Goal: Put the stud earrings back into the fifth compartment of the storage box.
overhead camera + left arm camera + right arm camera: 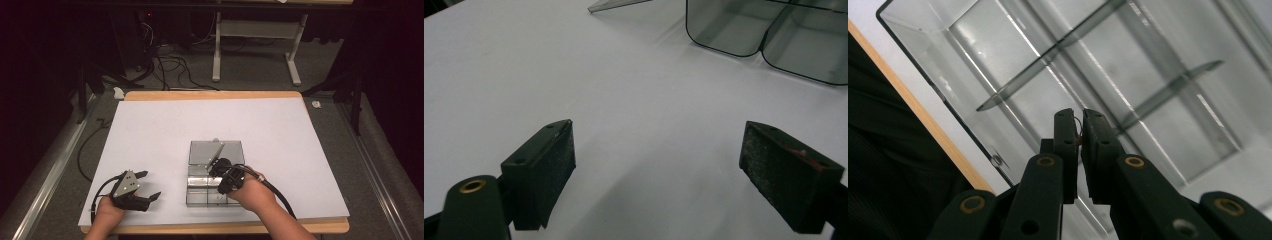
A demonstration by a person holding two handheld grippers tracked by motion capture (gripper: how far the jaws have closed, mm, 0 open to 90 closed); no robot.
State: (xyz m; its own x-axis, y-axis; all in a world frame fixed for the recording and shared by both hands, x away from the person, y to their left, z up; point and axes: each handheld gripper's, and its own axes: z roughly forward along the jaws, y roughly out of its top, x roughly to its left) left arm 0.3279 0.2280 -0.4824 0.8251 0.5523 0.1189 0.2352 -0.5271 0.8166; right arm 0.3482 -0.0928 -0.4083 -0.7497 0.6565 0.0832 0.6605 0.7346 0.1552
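Right gripper view: your right gripper (1079, 131), jaws nearly closed on a small brownish item, points down into the clear divided box (216, 172) near the table's (150, 130) front edge. Left gripper (656, 165) rests wide open, empty.

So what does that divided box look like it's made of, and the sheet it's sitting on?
The divided box looks like smoky clear plastic, probably acrylic: you see through its walls and dividers, and they throw glossy streaks of glare. Its lid looks like the same material. The white sheet looks matte, maybe paper or thin board; it shows no glare, only soft shadows. It lies on a wood-look tabletop.
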